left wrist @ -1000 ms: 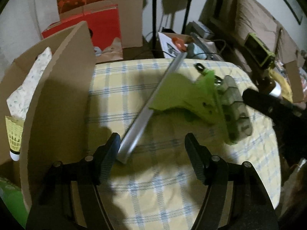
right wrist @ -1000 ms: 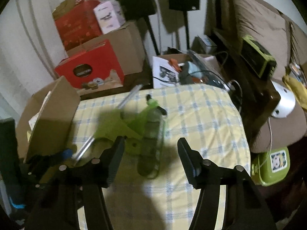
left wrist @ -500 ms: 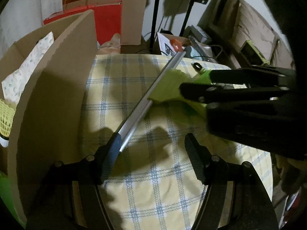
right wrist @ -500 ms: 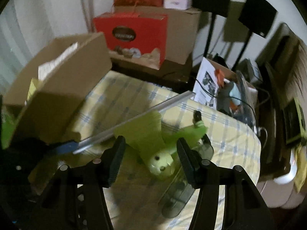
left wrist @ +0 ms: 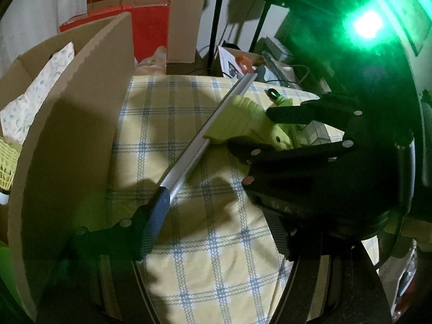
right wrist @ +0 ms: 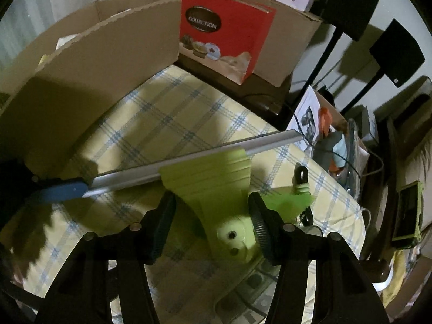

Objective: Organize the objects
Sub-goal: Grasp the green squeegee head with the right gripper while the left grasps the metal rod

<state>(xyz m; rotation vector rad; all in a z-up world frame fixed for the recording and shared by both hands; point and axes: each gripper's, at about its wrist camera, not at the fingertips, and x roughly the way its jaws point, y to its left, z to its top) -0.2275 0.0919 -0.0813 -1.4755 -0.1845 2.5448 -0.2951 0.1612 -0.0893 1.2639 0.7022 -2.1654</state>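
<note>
Nearest, in the right wrist view: the right gripper [right wrist: 210, 224], angled down over the counter [right wrist: 151, 124] and its yellow checked cloth. Fingers apart and closing, astride a lime-green fan-shaped piece [right wrist: 216, 181]. Right finger at or all but at the round hub, left finger clear of it; no firm clamp. Just under the hub, part of a clear bottle [right wrist: 251, 283] lying flat, with a black loop [right wrist: 301, 174] at its far, green-capped end.

In the left wrist view: the left gripper [left wrist: 213, 229], low over the same cloth. Fingers apart, nothing clamped between them. Against the inner face of the left finger, the blue grip [left wrist: 159, 208] of a silver rod [left wrist: 202, 140]; cannot tell whether pressed or merely touching. Right finger half hidden behind the black body of the right gripper, under a glare of green light.

Farther out, the rod itself, slanting from that blue end across the cloth to the far edge, with the wide edge of the green piece lying along its far half.

Left of all this, close beside the counter: an open cardboard box [left wrist: 81, 121] with one flap upright, holding a white patterned packet [left wrist: 40, 89] and a yellow shuttlecock [left wrist: 6, 162].

Beyond the far edge: a red carton [right wrist: 224, 27] against brown cartons, then two black speakers [right wrist: 348, 0] on stands.
</note>
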